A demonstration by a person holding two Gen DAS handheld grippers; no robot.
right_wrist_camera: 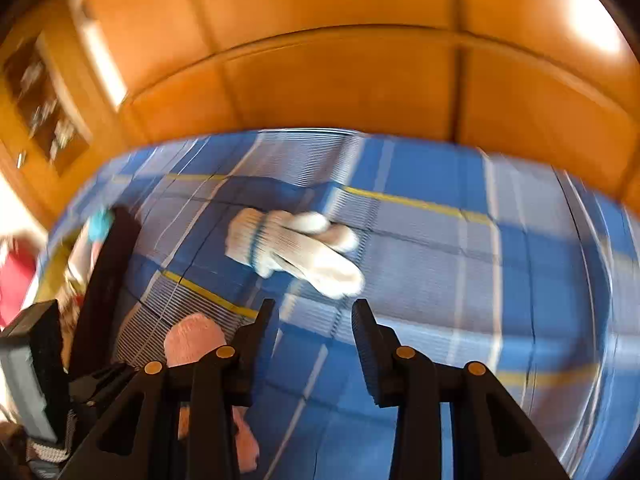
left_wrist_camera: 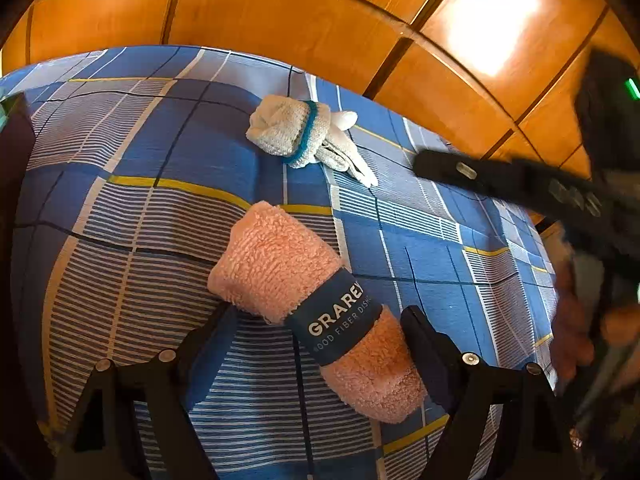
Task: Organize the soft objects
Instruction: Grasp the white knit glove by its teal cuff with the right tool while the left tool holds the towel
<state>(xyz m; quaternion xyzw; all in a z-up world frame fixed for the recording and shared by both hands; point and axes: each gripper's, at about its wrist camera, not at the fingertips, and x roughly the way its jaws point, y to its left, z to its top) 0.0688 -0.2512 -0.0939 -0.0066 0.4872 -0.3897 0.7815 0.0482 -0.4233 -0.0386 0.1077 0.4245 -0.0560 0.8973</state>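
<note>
Left gripper (left_wrist_camera: 316, 320), fingers apart, straddles the rolled pink fleece dishcloth (left_wrist_camera: 312, 312) ready to clamp; right gripper (right_wrist_camera: 314, 316), fingers apart, aims at the white knitted gloves (right_wrist_camera: 296, 250) at twelve o'clock.

The right wrist view is smeared by motion: the white gloves (right_wrist_camera: 296, 250) and the plaid sheet (right_wrist_camera: 460, 280) lose their edges. The pink towel (right_wrist_camera: 196, 340) is mostly hidden behind a black finger there. A red thing (right_wrist_camera: 16, 280) at the left edge is cut off and unreadable. In the left wrist view, the towel's label (left_wrist_camera: 336, 316) runs out of sight around the roll, and the right gripper (left_wrist_camera: 500, 180) is blurred, its jaws unreadable.
</note>
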